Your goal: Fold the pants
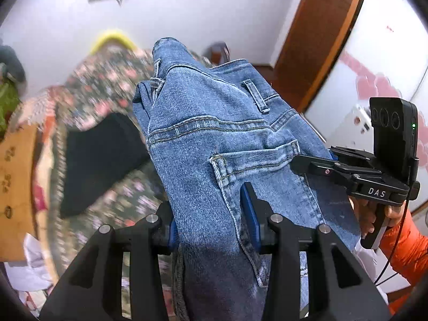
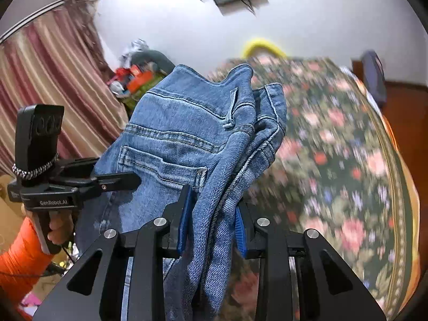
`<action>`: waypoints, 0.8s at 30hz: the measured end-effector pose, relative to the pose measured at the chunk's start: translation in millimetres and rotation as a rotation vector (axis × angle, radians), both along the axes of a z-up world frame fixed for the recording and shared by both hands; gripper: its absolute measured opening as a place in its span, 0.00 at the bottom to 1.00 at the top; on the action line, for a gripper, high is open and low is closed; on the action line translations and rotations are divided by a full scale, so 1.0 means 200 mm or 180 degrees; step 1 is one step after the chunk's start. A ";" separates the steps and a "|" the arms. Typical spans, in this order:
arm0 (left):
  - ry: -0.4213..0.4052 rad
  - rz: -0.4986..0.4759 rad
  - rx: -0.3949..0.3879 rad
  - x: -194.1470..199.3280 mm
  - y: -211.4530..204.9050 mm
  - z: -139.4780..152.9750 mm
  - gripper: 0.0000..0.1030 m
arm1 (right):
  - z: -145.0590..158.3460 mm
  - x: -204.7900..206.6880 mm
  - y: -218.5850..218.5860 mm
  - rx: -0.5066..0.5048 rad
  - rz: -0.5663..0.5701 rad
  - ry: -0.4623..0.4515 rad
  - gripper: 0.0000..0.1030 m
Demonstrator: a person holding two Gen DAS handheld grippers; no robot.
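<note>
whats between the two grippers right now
Only denim: the jeans span from the left gripper to the right gripper, back pocket between them, both clamped on the fabric. Left wrist view shows it.

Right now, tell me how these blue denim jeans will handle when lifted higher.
The blue denim jeans are probably floppy: they bunch and droop around the left gripper. Likely fairly heavy, with thick layers filling the right gripper.

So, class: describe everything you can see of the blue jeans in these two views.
The jeans are mid-blue, faded denim with pale stitching, belt loops and a back pocket. They are held up off the floral bedspread, bunched and draped, waistband uppermost. The left hand-held gripper and the right hand-held gripper each clamp a fold of cloth between blue pads.
</note>
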State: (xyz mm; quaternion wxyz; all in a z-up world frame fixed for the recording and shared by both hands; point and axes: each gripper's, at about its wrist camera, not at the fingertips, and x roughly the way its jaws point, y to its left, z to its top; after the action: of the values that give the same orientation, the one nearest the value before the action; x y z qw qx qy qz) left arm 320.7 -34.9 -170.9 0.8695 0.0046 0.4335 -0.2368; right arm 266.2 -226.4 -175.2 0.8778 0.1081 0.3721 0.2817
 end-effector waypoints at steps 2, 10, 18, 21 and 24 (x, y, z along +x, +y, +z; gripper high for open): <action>-0.0126 0.0098 -0.0021 0.01 0.07 0.08 0.40 | 0.08 0.04 0.07 -0.0010 0.0069 -0.0142 0.25; -0.0392 0.0502 -0.0060 0.15 0.40 0.27 0.40 | 0.24 0.25 0.32 0.0039 0.0322 -0.0433 0.24; -0.0378 0.0866 -0.0104 0.44 0.73 0.26 0.40 | 0.23 0.60 0.61 0.0040 0.0484 -0.0473 0.24; -0.0351 0.0927 -0.0124 0.56 0.82 0.18 0.40 | 0.18 0.70 0.68 0.0000 0.0501 -0.0440 0.24; -0.0294 0.0972 -0.0132 0.70 0.89 0.08 0.40 | 0.06 0.85 0.73 -0.0017 0.0492 -0.0313 0.24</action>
State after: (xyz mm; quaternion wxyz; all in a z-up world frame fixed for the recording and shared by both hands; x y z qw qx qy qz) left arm 460.1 142.6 -155.6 0.9143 -0.0684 0.3838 -0.1103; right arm 436.6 -81.4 -163.7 0.8709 0.0628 0.3366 0.3527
